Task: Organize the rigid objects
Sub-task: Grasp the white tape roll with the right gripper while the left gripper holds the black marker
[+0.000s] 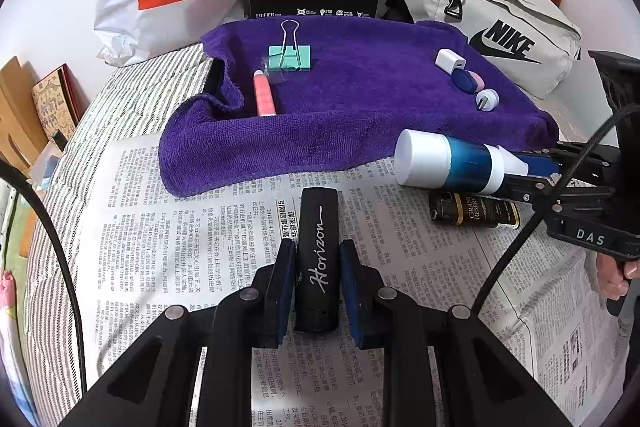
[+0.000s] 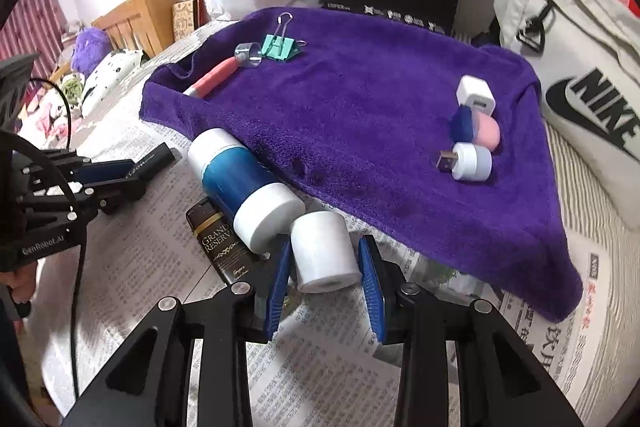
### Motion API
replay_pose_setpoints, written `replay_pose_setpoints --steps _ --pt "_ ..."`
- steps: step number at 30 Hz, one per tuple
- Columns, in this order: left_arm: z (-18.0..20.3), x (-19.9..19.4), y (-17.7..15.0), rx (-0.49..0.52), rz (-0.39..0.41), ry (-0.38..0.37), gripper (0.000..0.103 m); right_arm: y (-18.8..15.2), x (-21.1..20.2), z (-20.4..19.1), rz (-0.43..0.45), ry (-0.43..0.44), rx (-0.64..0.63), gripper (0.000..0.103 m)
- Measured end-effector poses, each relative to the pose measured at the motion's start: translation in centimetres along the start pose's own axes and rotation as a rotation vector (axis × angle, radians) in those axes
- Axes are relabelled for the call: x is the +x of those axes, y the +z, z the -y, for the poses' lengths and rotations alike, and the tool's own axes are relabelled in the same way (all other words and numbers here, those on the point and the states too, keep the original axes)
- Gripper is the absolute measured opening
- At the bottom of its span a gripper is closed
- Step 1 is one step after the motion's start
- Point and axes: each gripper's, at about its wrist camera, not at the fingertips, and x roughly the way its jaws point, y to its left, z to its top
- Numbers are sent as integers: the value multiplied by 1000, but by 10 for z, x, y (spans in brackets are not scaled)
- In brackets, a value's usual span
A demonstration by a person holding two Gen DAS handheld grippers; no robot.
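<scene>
The left gripper (image 1: 318, 291) is clamping the black Horizon stick (image 1: 317, 263) over the newspaper (image 1: 168, 227); the right gripper (image 2: 324, 287) is clamping the blue-and-white bottle (image 2: 256, 187) by its narrow white end, likely for transfer onto the purple towel (image 2: 360, 99).

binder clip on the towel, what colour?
Mint green body with silver wire handles; the binder clip shows best in the left wrist view.

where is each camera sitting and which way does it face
Left wrist: on the left gripper, angled down toward the purple towel; jaws shut on the black Horizon stick.
Right wrist: on the right gripper, same direction; jaws shut on the blue-and-white bottle.
Shared: towel, teal binder clip, each other's gripper.
</scene>
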Motion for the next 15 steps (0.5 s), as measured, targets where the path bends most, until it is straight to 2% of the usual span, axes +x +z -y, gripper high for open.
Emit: replay_pose_setpoints --steps 8,15 --pt "-6 0 0 -23 8 -27 21 -4 -12 9 -21 5 52 32" --pt "-9 -11 -2 -41 8 -40 21 -14 -42 16 12 -12 77 32"
